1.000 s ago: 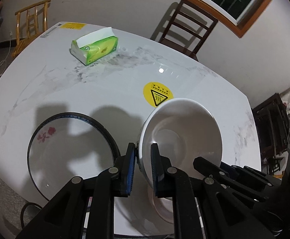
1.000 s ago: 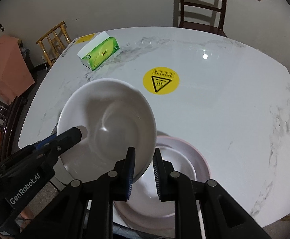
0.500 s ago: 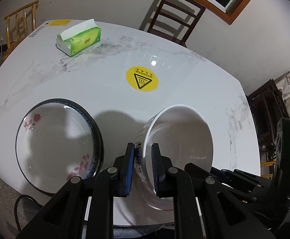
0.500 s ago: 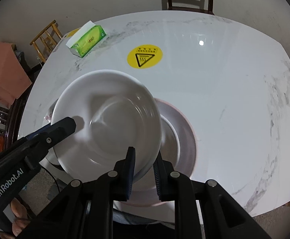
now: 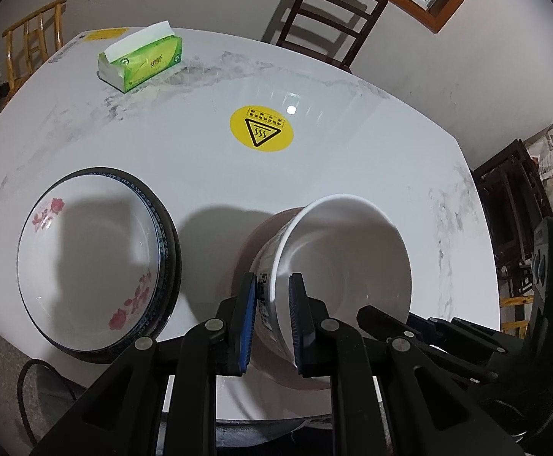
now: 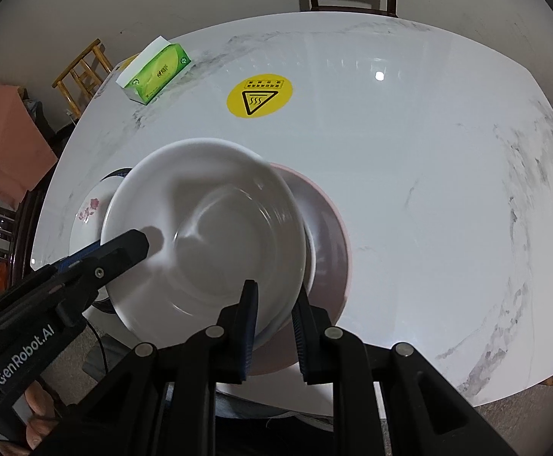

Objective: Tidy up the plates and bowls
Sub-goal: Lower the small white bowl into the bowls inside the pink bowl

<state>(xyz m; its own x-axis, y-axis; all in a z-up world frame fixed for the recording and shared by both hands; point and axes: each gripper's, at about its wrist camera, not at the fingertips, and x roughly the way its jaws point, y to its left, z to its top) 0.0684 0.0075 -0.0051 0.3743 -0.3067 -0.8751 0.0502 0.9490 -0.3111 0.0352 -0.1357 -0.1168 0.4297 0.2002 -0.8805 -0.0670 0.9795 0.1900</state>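
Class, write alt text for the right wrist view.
Two grippers, the right gripper and the left gripper, clamp opposite rims of a white bowl above a pink plate on a marble table. A green tissue box sits farther back.

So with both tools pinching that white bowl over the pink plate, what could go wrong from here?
1. The left tool and right tool grip only the white bowl's thin rim; it may slip.
2. The bowl hangs tilted over the pink plate, so it may land edge-first.
3. The flowered plate sits close beside.

White bowl (image 5: 347, 262) tilted over pink plate (image 6: 328, 224) — floral plate (image 5: 90, 258) beside it.
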